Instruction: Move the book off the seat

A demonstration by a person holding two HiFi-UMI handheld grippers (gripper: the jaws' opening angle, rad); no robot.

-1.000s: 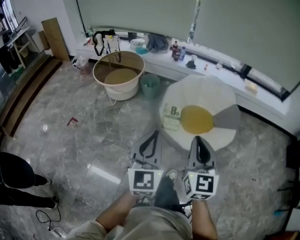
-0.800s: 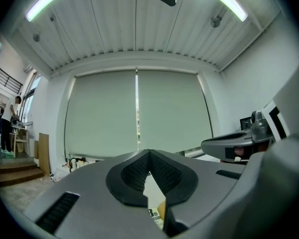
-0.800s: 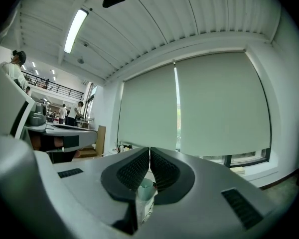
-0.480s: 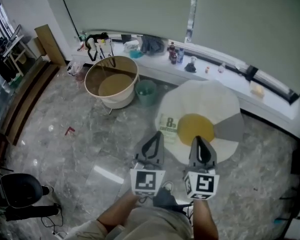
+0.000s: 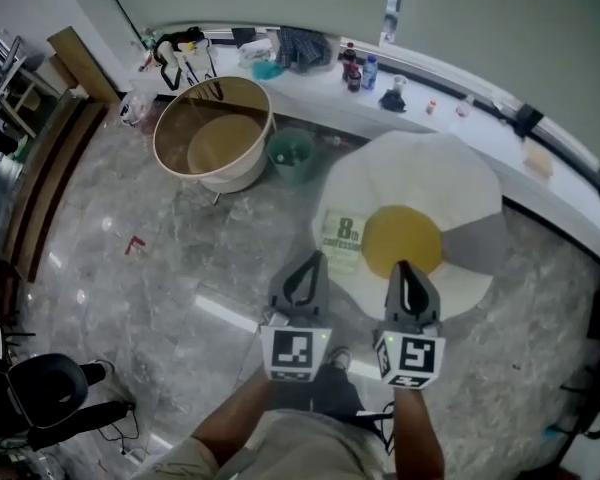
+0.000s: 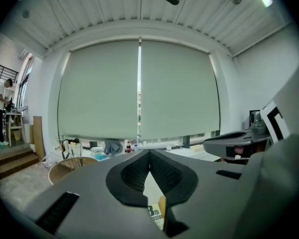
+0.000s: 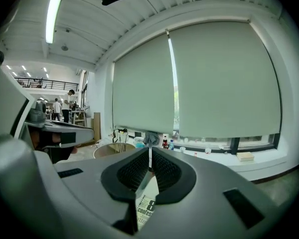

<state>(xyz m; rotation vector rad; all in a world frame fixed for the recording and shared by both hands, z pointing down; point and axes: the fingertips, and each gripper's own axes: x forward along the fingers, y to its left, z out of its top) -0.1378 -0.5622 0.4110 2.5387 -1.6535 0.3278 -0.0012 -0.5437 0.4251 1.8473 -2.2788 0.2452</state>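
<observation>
At far left a round tub (image 5: 162, 140) stands on the marble floor with a green bucket (image 5: 292, 155) just beside it, both well clear of the job.

The left gripper (image 5: 310, 263) is held forward and nearly level, jaws pressed together with nothing between them. It reads as carried that way for the walk-up, not set for a grasp. In the head view its tip sits just below the near edge of the book (image 5: 342, 240). Its own view looks out across the room, with the book only glimpsed low beneath the jaws, so it probably hangs above and short of the book.

The book lies flat on the left part of the fried-egg-shaped seat (image 5: 420, 173), close to the seat's left rim and just beside the yellow centre (image 5: 402, 241). It lies within reach of either tool.

The right gripper (image 5: 402, 268) rides parallel to the left one. It is likewise closed on nothing, and its tip shows over the seat's near rim below the yellow centre. Both would need to open before any pick.

Compared with a second ago, the seat and book fill more of the head view and sit nearer the gripper tips. The tub and bucket have slid up and to the left. The person has evidently stepped closer. The jaws were together then too.
</observation>
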